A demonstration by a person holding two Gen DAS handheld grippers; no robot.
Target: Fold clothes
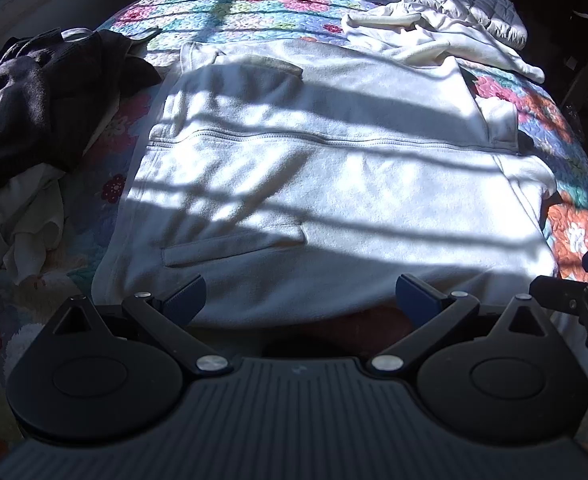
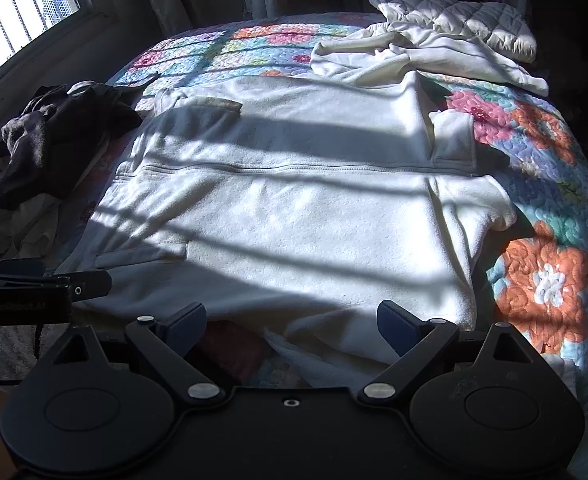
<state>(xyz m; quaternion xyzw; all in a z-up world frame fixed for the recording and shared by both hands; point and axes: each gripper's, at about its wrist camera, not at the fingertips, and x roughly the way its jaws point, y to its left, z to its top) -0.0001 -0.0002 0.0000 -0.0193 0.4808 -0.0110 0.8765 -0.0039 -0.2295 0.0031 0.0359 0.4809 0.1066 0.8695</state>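
Note:
A white fleece jacket lies spread flat on the flowered quilt, zip running across it, collar at the right. The same fleece jacket fills the middle of the right wrist view. My left gripper hangs open just above the jacket's near edge, nothing between its blue pads. My right gripper is open too, over the near edge further right, with nothing held. The right gripper's tip shows at the far right of the left wrist view; the left gripper's side shows at the left of the right wrist view.
A dark garment is heaped on pale clothes at the bed's left side. Cream garments and a quilted grey-white jacket lie at the far right corner. A window is at the upper left. Striped shadows cross the bed.

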